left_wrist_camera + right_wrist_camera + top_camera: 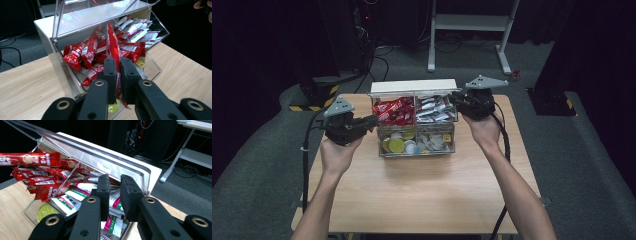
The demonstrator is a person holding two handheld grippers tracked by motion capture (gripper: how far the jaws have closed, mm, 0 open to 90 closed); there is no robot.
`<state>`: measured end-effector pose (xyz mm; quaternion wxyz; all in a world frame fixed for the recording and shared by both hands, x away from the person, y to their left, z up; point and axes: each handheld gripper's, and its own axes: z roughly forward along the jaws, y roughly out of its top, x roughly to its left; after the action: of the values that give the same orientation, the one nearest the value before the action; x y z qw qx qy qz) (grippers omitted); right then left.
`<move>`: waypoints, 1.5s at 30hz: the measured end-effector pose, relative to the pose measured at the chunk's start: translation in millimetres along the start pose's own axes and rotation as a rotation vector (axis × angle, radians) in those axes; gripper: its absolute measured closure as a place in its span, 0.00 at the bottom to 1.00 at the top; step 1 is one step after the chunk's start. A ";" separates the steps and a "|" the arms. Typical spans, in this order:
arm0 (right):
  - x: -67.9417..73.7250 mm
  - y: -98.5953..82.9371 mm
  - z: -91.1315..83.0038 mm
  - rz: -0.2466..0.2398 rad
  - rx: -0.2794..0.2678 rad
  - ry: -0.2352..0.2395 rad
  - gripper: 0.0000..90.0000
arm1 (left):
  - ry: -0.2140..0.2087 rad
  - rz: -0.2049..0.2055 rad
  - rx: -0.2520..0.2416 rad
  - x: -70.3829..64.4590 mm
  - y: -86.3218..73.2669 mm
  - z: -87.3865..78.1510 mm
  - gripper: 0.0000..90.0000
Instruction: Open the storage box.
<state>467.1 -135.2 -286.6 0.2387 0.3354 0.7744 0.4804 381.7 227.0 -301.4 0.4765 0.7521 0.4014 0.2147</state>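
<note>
A clear acrylic box (380, 149) with several compartments stands at the back middle of the table. Its back left bin holds red sachets (393, 111) and its back right bin white and green sachets (434, 109). The front bins contain round pods (397, 145) and small packets. My left gripper (373, 121) reaches in from the left and is shut on one red sachet (112, 40), which stands up out of the pile. At the box's back right corner, my right gripper (454, 97) is shut on the edge of the raised clear lid (100, 157).
The wooden table (422, 195) lies bare in front of the box. Beyond its far edge are a white desk frame (472, 22), black equipment with cables, and a yellow and black striped base (312, 97) on grey carpet.
</note>
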 end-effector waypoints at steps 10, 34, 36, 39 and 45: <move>0.2 0.1 0.1 -0.001 0.001 -0.001 0.86 | -0.003 -0.005 -0.017 0.5 -7.7 -16.3 0.93; 0.3 0.4 0.0 0.003 0.004 0.000 0.86 | 0.000 -0.049 -0.071 3.6 -34.4 -49.6 0.93; 0.3 0.4 0.0 0.003 0.004 0.001 0.86 | 0.004 -0.053 -0.073 4.9 -36.5 -52.2 0.93; 0.3 0.4 0.0 0.003 0.004 0.000 0.86 | 0.013 -0.059 -0.069 7.2 -40.5 -55.1 0.93; 0.4 0.4 0.0 0.003 0.004 -0.001 0.86 | 0.032 -0.080 -0.075 12.8 -50.0 -61.8 0.93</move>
<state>467.0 -134.7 -286.2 0.2376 0.3372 0.7748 0.4790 325.6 282.2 -318.6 0.5062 0.7134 0.4305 0.2226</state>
